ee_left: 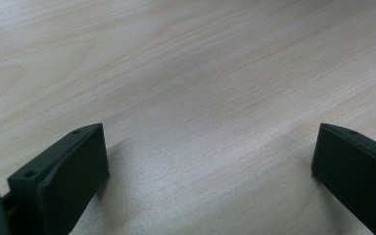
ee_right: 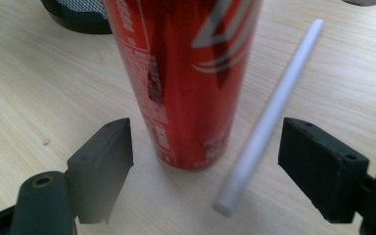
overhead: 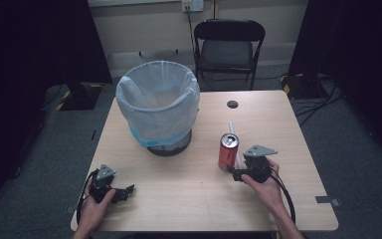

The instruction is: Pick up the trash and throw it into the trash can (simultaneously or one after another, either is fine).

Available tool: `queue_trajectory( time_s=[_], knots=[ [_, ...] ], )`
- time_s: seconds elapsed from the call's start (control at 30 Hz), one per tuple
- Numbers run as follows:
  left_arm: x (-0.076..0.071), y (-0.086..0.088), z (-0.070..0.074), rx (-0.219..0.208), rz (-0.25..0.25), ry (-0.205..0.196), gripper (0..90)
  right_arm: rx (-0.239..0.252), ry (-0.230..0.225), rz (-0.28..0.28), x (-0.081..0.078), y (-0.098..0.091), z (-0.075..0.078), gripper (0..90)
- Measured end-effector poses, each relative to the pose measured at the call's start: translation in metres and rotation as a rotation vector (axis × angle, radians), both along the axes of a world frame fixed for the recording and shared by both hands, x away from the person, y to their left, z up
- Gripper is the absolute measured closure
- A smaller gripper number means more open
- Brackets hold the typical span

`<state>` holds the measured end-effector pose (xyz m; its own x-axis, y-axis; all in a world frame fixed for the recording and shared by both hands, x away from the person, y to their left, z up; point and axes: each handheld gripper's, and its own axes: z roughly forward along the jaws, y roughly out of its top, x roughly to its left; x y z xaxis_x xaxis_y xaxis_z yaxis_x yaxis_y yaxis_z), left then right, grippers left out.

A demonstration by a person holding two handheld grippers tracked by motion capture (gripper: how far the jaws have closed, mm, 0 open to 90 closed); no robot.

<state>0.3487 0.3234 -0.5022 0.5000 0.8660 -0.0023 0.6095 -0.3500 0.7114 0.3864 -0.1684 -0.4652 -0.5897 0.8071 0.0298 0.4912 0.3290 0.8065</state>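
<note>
Right gripper (ee_right: 205,161) sits low on the wooden table (overhead: 189,199), jaws spread wide and nothing held, lined up on the red soda can (ee_right: 188,78). The can stands upright just ahead, between the two jaws but not yet touched by either. Here is the catch: a white straw (ee_right: 269,117) lies on the table just beside the can, its near end also inside the jaw gap. Close now and the right-side jaw likely sweeps the straw against the can, so the grip lands on straw and can together, or the straw rolls and nudges the can off line. The can is tall and narrow and the jaws are low near its base, so a one-sided push could tip it.

In the high view the can (overhead: 228,151) stands right of centre on the table, touching distance from the right gripper (overhead: 236,173).

Over at the near-left corner, the left gripper (overhead: 124,191) rests by the table, jaws wide apart and empty, well away from the action, no help if the can topples.

Further back stands the bagged waste bin (overhead: 158,107), a likely destination; a slack grip could drop the can short of its rim. Beyond the table, a folding chair (overhead: 229,47).
</note>
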Motion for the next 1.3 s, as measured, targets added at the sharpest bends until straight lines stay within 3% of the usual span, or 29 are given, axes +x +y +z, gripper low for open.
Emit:
queue_trajectory(
  time_s=[0.5, 0.63, 1.1, 1.3],
  knots=[
    [0.000, 0.000, 0.000, -0.001, 0.000, -0.001, 0.0, 0.006, -0.006, 0.025, 0.014, 0.016, -0.014, 22.8],
    [0.000, 0.000, 0.000, 0.000, 0.000, -0.001, 0.0, 0.036, 0.002, 0.021, 0.017, 0.018, -0.017, 21.5],
    [0.000, 0.000, 0.000, -0.002, -0.001, 0.000, 0.0, -0.014, 0.010, 0.016, 0.021, 0.027, -0.025, 32.8],
    [0.000, 0.000, 0.000, -0.001, 0.000, -0.001, 0.0, -0.001, 0.002, 0.033, 0.021, 0.027, -0.024, 33.6]
  ],
)
